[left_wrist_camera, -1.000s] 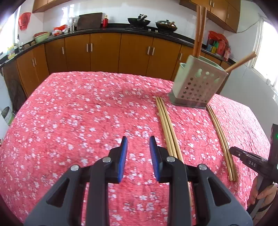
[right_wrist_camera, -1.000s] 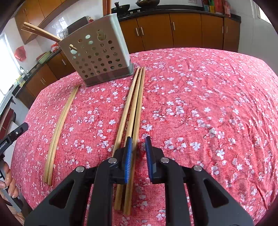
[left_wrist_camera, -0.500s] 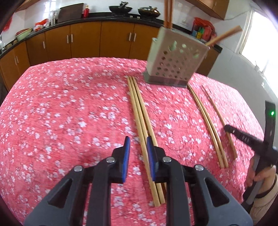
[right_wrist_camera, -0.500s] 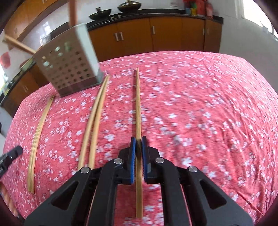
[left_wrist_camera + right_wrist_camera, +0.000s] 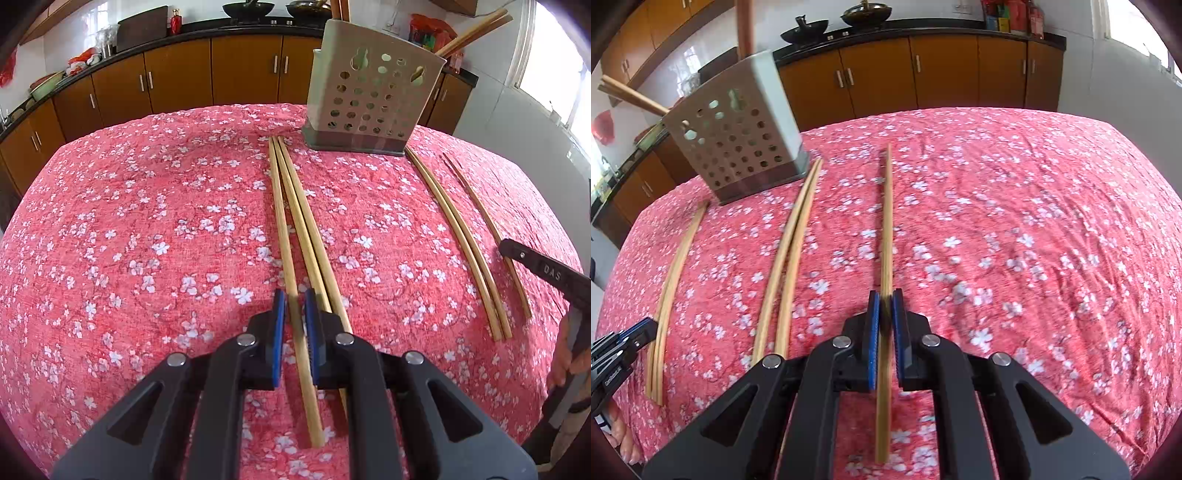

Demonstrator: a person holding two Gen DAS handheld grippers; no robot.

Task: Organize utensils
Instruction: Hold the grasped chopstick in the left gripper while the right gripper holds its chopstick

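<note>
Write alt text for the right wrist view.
The right hand-held gripper is shut on one chopstick pointing away over a red floral tablecloth. Left of it lie two more chopstick pairs and a perforated utensil holder.

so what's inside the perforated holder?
Chopsticks stick out of the holder: some upright, others leaning over the rim. Their lower ends are hidden behind the wall.

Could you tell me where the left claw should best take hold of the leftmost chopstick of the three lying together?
Grip the leftmost chopstick near its thick near end, from above, pads on either side: it lies flat and splays away from its neighbours there, leaving room.
</note>
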